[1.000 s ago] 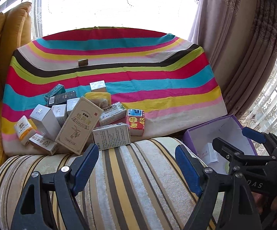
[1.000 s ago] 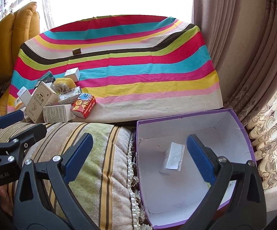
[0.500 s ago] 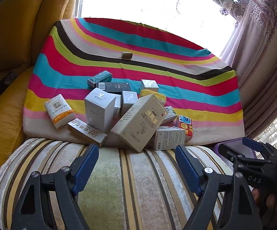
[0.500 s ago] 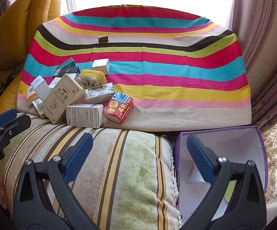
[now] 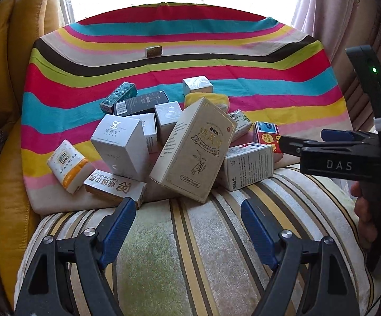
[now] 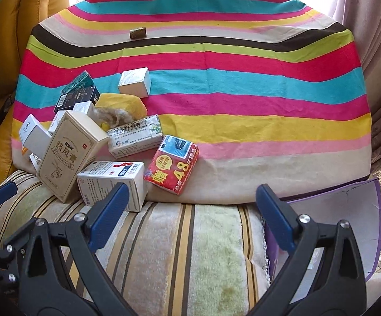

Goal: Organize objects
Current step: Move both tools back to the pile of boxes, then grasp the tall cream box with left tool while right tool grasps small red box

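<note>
A pile of several small cartons lies on a striped cloth (image 5: 269, 89). A tall beige carton (image 5: 194, 152) (image 6: 66, 155) leans at its front. Beside it lie a white carton (image 5: 248, 166) (image 6: 111, 181) and a red packet (image 6: 173, 168). My left gripper (image 5: 186, 210) is open over the striped cushion (image 5: 190, 250), just short of the pile, with nothing between its fingers. My right gripper (image 6: 192, 194) is open too, over the same cushion, its left fingertip in front of the white carton. A purple box (image 6: 335, 210) with a white inside sits at its lower right.
A small brown box (image 5: 153, 50) lies alone far back on the cloth. A yellow armchair (image 5: 0, 52) rises on the left and curtains (image 6: 375, 52) hang on the right. A hand (image 5: 361, 205) holds the right gripper's handle.
Both grippers have moved left and down toward the pile, which now looks nearer. The purple box has left the left wrist view and slid to the right edge of the right wrist view. The jaws kept their width.
</note>
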Available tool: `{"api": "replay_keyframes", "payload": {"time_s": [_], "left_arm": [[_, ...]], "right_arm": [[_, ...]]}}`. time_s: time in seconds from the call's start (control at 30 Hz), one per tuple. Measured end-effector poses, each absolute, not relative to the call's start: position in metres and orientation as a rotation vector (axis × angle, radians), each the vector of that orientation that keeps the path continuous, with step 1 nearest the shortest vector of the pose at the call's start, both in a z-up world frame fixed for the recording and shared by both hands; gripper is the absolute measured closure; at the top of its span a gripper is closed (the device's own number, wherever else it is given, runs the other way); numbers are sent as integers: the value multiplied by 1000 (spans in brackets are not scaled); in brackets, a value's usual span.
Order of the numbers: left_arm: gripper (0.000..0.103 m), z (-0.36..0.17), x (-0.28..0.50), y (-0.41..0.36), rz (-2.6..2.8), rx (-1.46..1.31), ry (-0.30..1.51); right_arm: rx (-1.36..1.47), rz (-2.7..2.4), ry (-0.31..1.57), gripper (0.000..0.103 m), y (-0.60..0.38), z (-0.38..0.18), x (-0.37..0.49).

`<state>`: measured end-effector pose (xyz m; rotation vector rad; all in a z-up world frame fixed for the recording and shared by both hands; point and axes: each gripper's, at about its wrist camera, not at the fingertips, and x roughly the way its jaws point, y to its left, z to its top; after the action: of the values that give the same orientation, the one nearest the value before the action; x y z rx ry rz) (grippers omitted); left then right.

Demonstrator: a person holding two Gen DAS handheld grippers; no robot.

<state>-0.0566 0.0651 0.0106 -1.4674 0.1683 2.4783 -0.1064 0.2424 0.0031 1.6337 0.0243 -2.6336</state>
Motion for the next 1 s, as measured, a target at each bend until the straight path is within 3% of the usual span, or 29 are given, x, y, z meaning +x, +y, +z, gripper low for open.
{"api": "replay_keyframes", "payload": {"time_s": [0.27,0.5,0.57,0.63,0.87,1.0], "left_arm": [[20,-6,-76,82,2455,-1517,387],[20,-17,-89,84,2456,-1546,449],[24,-19,-92,83,2464,-1544,440],[44,-19,-92,80,2464,-1546,414],[47,-15,-87,76,2481,-1508,341],[48,-7,-82,71,2523,-1458,286]], "right_arm": [[1722,-2605,-61,10,239,-12,-136],[1761,-2607,-76,10,236,-24,-156],[1764,-2620,-88,10,237,-25,-160],[1763,-2629,-102,10,239,-25,-163],[1799,-2621,-200,15,249,-32,-158],[1811,-2622,-135,15,243,-34,-156]]}}
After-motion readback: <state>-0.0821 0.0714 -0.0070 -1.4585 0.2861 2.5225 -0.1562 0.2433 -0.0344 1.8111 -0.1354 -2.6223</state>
